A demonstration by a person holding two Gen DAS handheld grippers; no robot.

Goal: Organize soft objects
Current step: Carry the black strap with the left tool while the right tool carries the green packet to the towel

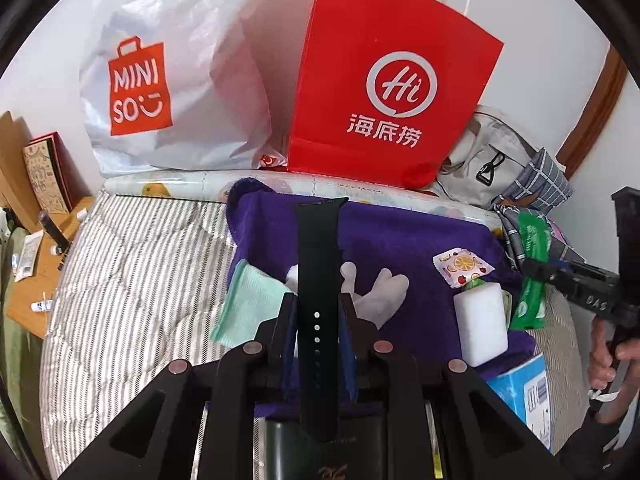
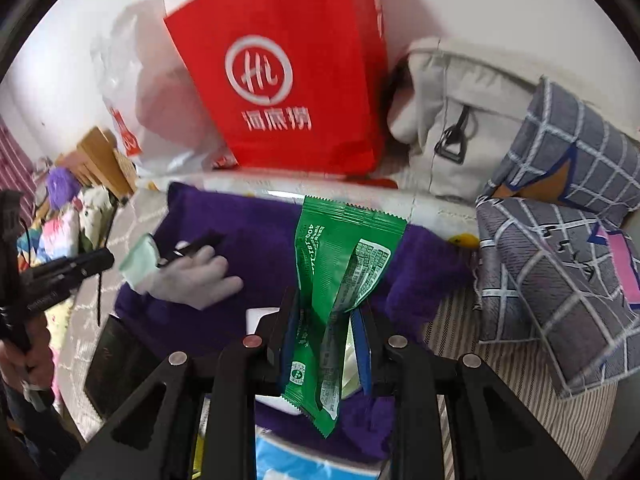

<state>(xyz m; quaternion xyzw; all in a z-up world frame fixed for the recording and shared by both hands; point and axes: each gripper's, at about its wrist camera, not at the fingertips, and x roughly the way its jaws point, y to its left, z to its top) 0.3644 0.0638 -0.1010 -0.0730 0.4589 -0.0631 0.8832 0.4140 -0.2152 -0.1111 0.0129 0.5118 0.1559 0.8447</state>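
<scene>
The purple towel (image 1: 400,232) lies spread on the striped bed (image 1: 132,264), and everything sits around it. Above its near edge, the left gripper (image 1: 316,316) pinches a black strap (image 1: 320,280) between its 2 fingers, the strap standing upright over the towel. At the towel's right side, the right gripper (image 2: 326,320) is clamped on a green packet (image 2: 340,264), which hangs crumpled between its fingers. On the towel rest a white glove (image 1: 380,292), a mint cloth (image 1: 248,304) at the left edge, a fruit-print sachet (image 1: 462,266) and a white block (image 1: 482,324) toward the right. Behind the towel stand a red bag (image 1: 392,76) and a white Miniso bag (image 1: 168,72). Right of it lies a checked pillow (image 2: 560,272).
</scene>
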